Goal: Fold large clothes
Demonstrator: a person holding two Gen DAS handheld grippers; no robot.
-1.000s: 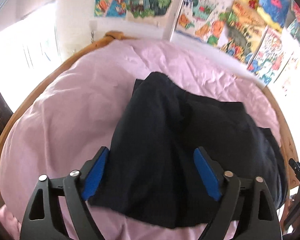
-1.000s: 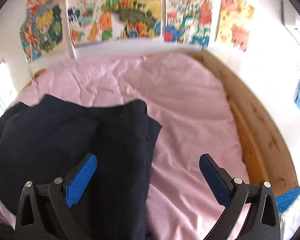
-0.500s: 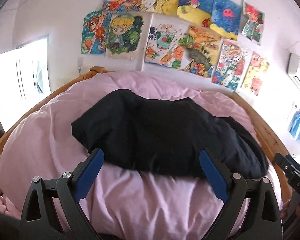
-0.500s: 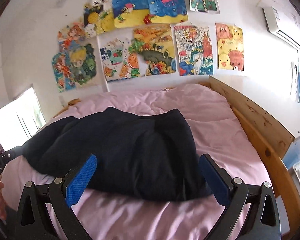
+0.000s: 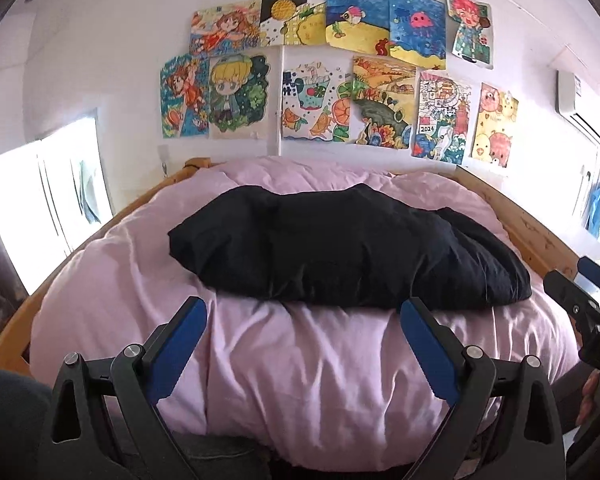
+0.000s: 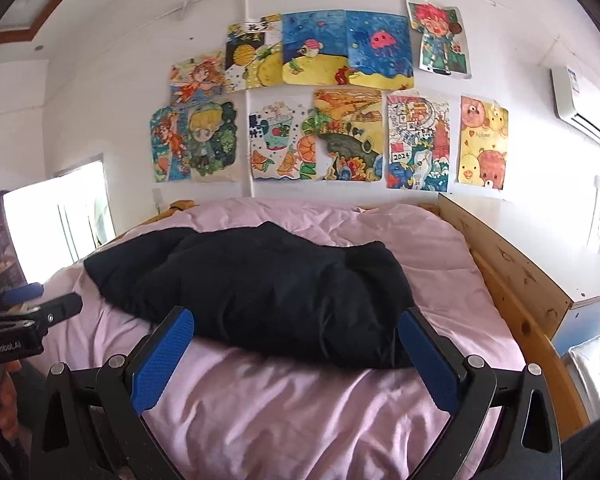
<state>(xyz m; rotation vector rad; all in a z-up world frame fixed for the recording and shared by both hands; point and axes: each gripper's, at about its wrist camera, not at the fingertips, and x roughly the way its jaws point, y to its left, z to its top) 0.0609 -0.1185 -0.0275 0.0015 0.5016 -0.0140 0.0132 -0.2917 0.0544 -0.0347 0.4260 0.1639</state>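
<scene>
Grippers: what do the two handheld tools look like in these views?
Both the left gripper and the right gripper have matte black frames with triangular cutouts and silver pivot screws. Their fingers carry textured blue pads. White lettering marks one body. No cables or sleeves show.

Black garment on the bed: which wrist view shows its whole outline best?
Left wrist view: the black garment lies whole beyond the open left gripper, both ends visible. In the right wrist view, the right gripper fingers overlap its near edge.

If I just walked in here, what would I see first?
A big black garment lies bunched in the middle of a pink blanket on the bed. Above it, bright drawings cover the white wall. Both grippers, left and right, sit near you with jaws wide open.
</scene>
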